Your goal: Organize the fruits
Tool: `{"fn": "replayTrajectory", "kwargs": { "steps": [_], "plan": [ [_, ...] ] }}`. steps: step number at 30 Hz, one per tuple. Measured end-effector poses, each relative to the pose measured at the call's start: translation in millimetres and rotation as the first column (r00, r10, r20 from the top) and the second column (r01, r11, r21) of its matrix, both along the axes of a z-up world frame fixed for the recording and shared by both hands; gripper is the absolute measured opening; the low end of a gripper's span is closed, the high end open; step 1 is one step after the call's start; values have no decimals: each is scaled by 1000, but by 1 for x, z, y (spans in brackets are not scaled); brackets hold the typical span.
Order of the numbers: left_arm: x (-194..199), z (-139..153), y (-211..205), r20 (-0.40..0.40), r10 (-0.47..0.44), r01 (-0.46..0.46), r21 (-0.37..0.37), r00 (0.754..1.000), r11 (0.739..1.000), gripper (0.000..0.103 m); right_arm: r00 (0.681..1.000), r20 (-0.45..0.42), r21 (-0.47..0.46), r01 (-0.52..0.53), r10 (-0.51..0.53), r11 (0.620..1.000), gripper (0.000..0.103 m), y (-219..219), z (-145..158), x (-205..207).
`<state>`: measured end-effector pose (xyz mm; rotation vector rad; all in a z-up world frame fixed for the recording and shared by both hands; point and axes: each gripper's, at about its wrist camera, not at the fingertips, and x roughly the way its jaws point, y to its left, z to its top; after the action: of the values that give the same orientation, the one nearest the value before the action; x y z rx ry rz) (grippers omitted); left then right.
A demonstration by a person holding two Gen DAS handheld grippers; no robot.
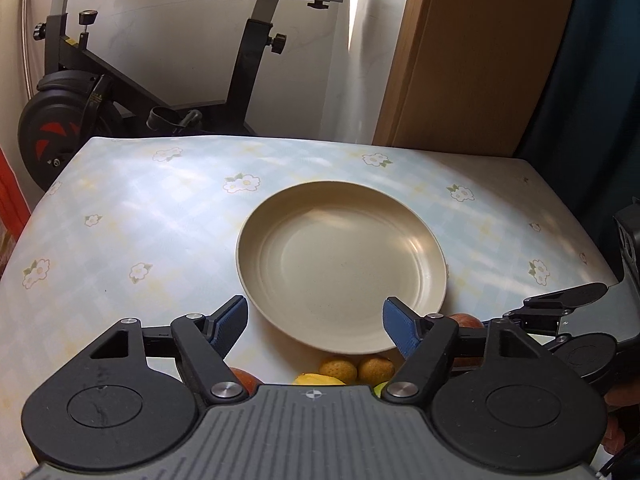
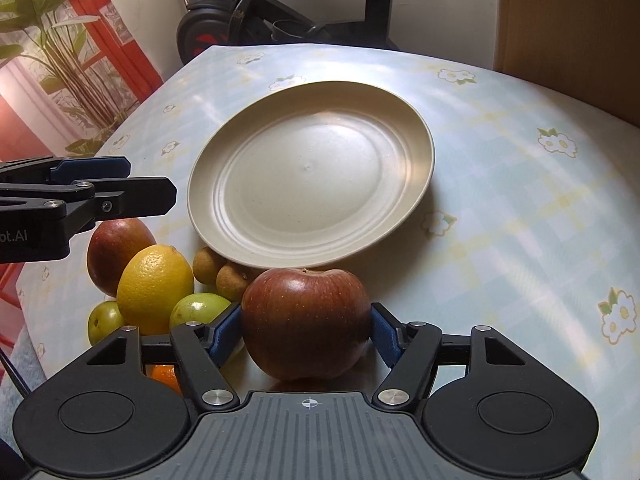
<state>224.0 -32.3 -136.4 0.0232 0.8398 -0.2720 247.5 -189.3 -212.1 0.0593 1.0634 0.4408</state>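
Left wrist view: round beige plate on floral tablecloth, bare of fruit. Left gripper released, jaws spread over plate's near rim, nothing between. Small brown fruits just below that rim. Right wrist view: right gripper grasping large red apple, pads against both flanks, just before plate's near edge. Yellow citrus, second red apple, green fruits left of plate. Nothing plated yet; all fruit outstanding.

Matt, perhaps plastic plate on glossy tablecloth
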Motion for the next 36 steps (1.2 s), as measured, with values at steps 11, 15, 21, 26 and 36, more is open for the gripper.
{"fn": "replayTrajectory", "kwargs": {
  "steps": [11,15,21,26,36],
  "plan": [
    [1,10,-15,33,-14,14,15,999,1000,76,986,148,-16,79,-76,997,63,-30,5,-6],
    [5,14,-23,39,-27,26,18,999,999,76,967,213,13,144,-143,990,63,-43,-2,-5],
    [23,13,-36,16,-43,43,-5,999,999,76,938,252,105,216,-236,971,63,-61,-15,-11],
    [32,2,-52,-37,-97,96,-20,995,995,76,931,258,150,227,-260,962,63,-73,-19,-25],
    [50,-15,-80,-160,-245,229,-111,956,967,73,928,269,146,225,-257,963,63,-70,-16,-45]
  ]
}}
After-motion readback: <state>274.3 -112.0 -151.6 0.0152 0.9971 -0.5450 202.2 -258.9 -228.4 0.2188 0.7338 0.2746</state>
